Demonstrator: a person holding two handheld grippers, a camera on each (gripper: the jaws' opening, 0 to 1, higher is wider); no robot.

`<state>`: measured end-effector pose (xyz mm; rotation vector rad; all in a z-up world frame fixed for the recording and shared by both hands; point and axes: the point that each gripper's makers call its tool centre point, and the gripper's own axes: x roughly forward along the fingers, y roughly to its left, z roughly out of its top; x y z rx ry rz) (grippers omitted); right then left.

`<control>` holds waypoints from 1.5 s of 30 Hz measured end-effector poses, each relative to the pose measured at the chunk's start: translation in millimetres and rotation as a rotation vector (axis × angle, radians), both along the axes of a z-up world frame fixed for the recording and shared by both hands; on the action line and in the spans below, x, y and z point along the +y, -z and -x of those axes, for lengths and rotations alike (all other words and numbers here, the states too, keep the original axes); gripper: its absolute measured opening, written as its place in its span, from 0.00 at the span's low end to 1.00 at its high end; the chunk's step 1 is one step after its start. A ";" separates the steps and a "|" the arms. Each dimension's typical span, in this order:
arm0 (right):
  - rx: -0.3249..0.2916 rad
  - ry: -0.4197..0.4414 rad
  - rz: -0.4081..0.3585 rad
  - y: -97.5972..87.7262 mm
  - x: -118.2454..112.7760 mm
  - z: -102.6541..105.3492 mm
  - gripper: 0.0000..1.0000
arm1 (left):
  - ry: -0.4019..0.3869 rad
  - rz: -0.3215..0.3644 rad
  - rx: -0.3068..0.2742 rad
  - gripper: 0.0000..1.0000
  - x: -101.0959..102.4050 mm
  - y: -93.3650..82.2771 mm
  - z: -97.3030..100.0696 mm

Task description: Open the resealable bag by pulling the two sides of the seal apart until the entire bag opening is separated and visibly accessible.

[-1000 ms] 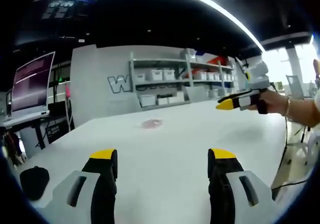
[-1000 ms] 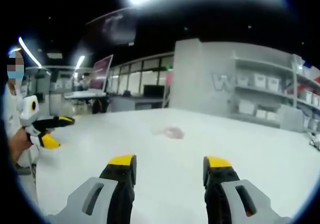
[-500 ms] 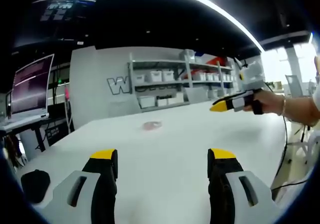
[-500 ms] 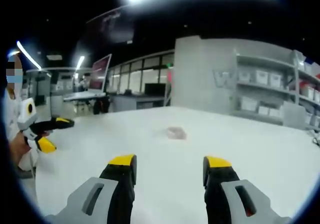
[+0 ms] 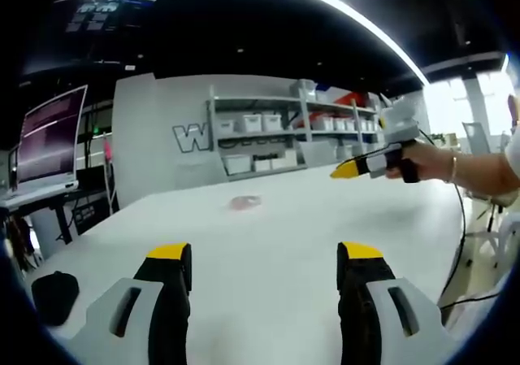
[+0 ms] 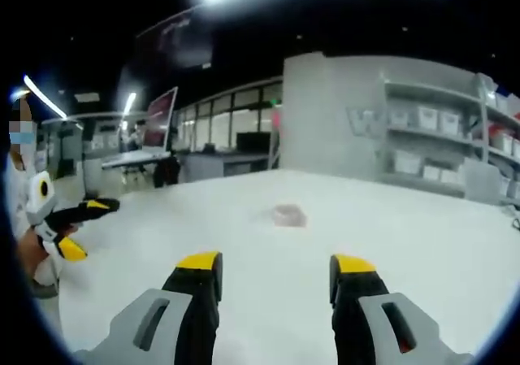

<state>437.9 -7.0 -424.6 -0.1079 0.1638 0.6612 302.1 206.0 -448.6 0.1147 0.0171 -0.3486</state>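
Note:
A small pinkish resealable bag (image 5: 245,203) lies flat far out on the white table (image 5: 268,251); in the right gripper view the bag (image 6: 287,215) sits ahead of the jaws. My left gripper (image 5: 262,261) hovers low over the near table, open, with nothing between its yellow-tipped fingers. My right gripper (image 6: 276,269) is likewise open and holds nothing, well short of the bag. From the right of the left gripper view the right gripper (image 5: 357,167) comes in, held in a hand. At the left edge of the right gripper view the left gripper (image 6: 77,227) appears, its jaws apart.
A black object (image 5: 54,293) lies at the table's near left corner. Grey shelving (image 5: 284,133) with white bins stands behind the table, and a monitor (image 5: 50,141) is at the left. A cable (image 5: 463,243) hangs by the table's right edge.
The right gripper has moved left and forward over the table towards the bag. The bag lies where it was. Both grippers stay open.

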 end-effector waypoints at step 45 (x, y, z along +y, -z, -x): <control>0.009 0.006 0.123 15.7 18.8 -44.7 0.50 | 0.017 -0.005 -0.006 0.71 -10.7 -4.2 4.9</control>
